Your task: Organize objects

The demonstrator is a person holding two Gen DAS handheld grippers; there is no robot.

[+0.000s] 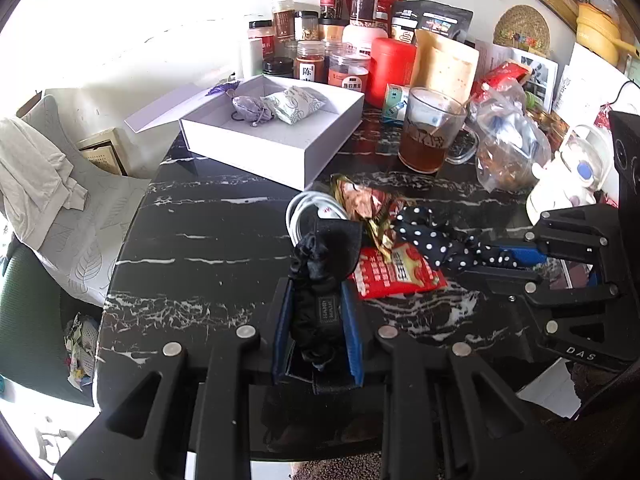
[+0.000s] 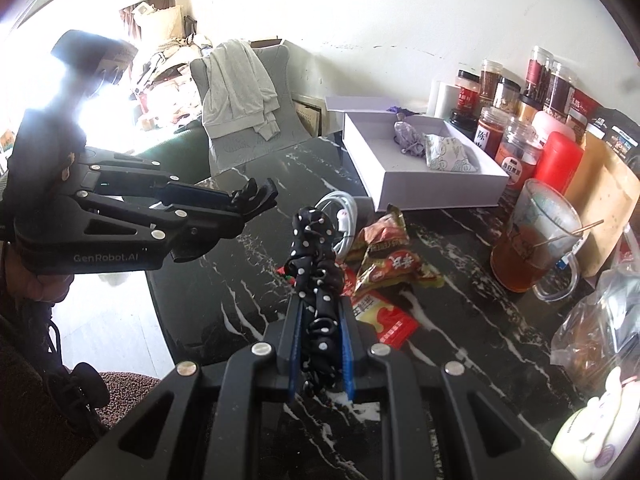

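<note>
My left claw is clamped on a black scrunchie, my right claw on a polka-dot scrunchie, both above the worktop. Only the right view shows the left one's raised tips; white box beyond.

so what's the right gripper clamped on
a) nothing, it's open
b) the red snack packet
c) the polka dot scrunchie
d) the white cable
c, the right gripper is shut on the black polka dot scrunchie, which stands up between its blue pads, while the red snack packet and white cable lie on the table.
</note>
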